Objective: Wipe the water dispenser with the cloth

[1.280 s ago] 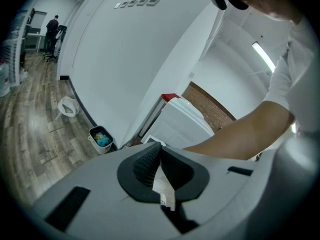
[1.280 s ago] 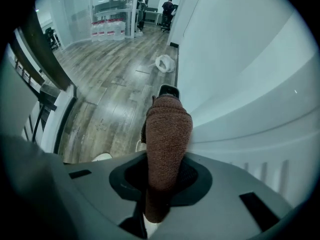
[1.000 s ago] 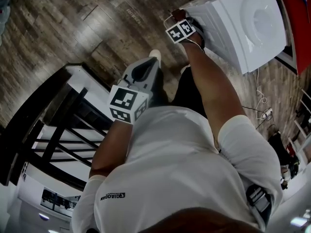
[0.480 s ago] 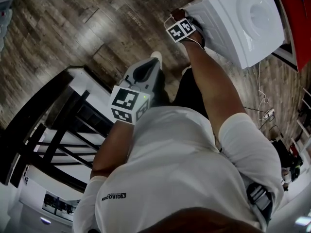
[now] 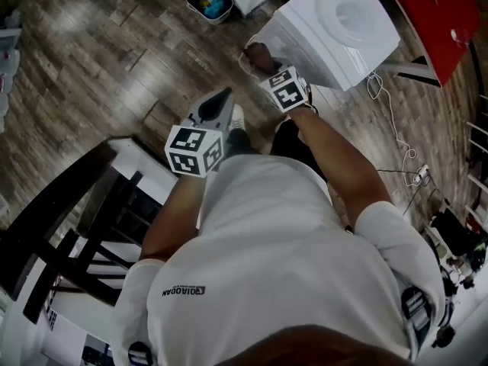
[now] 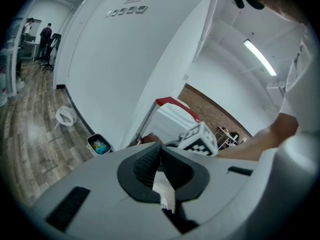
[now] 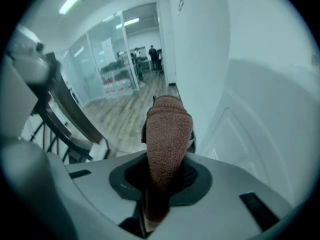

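My right gripper (image 7: 167, 176) has its fingers clamped on the brown cloth (image 7: 167, 129). The water dispenser (image 5: 335, 29) stands just beside the cloth at two o'clock. Left gripper (image 6: 159, 159), fingers closed, sits farther off at seven o'clock.

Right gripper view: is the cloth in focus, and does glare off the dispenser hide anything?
Right gripper view: cloth is sharp, weave visible; water dispenser is evenly lit and pale, no hard glare; strong fisheye bending toward the edges. Head view: the dispenser's white top is bright, but its round recess is still readable.
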